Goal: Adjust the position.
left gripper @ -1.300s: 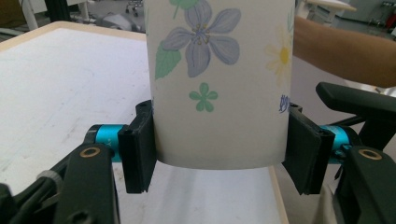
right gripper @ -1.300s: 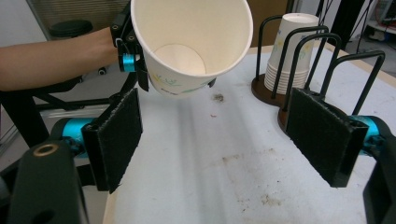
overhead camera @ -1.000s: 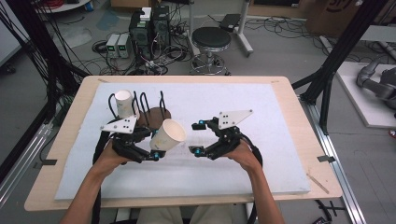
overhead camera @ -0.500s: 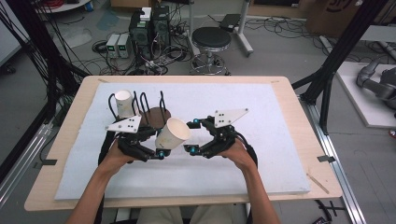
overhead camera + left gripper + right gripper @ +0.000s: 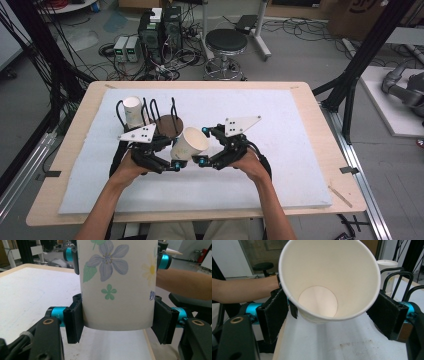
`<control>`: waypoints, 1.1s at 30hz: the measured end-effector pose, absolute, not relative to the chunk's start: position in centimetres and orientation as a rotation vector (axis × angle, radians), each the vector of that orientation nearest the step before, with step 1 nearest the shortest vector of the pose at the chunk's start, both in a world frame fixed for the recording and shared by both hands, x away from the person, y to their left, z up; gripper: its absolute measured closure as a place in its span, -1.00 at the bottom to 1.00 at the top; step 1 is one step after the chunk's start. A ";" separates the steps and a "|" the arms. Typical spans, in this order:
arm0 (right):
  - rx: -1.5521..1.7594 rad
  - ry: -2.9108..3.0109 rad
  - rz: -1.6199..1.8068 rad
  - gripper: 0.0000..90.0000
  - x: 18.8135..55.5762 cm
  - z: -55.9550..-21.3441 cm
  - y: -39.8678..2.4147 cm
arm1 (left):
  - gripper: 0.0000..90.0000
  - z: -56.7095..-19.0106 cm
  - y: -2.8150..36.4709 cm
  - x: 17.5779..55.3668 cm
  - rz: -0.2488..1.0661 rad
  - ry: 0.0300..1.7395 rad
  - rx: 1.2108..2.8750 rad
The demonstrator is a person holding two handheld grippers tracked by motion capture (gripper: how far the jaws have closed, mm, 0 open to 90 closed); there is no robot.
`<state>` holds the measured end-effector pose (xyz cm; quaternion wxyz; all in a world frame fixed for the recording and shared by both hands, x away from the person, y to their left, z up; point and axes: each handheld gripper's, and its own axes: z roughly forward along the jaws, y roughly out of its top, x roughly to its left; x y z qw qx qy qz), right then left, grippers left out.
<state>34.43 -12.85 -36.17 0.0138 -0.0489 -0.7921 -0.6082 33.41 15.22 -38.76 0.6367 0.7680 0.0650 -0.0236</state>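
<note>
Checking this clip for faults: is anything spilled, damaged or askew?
Nothing spilled or damaged. The flowered paper cup is tipped sideways, held off the table by the left gripper, its empty mouth facing the right gripper.

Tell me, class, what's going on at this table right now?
A person holds a pair of tongs in each hand over a white mat. The left tongs grip a flowered paper cup near its base, tipped so its mouth faces the right tongs, whose jaws sit open on either side of the rim. A second cup stands in a wire rack behind.
</note>
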 end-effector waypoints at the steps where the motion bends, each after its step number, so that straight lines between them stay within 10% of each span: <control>1: -0.154 -2.462 -1.891 -0.56 34.4 -36.2 -12.8 | -0.21 -38.8 15.1 33.4 -0.057 0.147 1.758; 33: -0.083 -2.377 -1.939 -0.38 34.6 -36.0 -11.9 | -0.20 -38.8 14.3 33.3 -0.076 0.114 1.758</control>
